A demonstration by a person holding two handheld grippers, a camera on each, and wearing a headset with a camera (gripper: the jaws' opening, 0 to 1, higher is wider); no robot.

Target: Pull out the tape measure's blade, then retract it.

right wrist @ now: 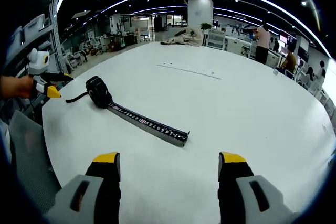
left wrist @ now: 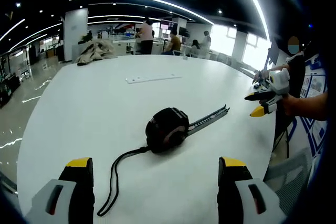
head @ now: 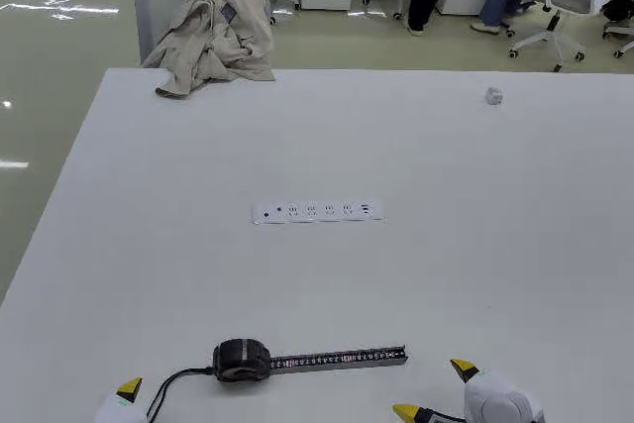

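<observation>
Smooth, matt white finish across table. Black plastic or rubber on tape measure case, with a slight sheen on the round face. Dark, semi-gloss blade with a pale printed scale; metal or not, cannot tell. Thin, matt black cord. Smooth white plastic on power strip. Soft beige cloth, heavily creased, on jacket. Crumpled white paper ball. Highly glossy floor, mirror-like glare. Matt grey-white plastic, yellow tips, on left gripper and right gripper.
</observation>
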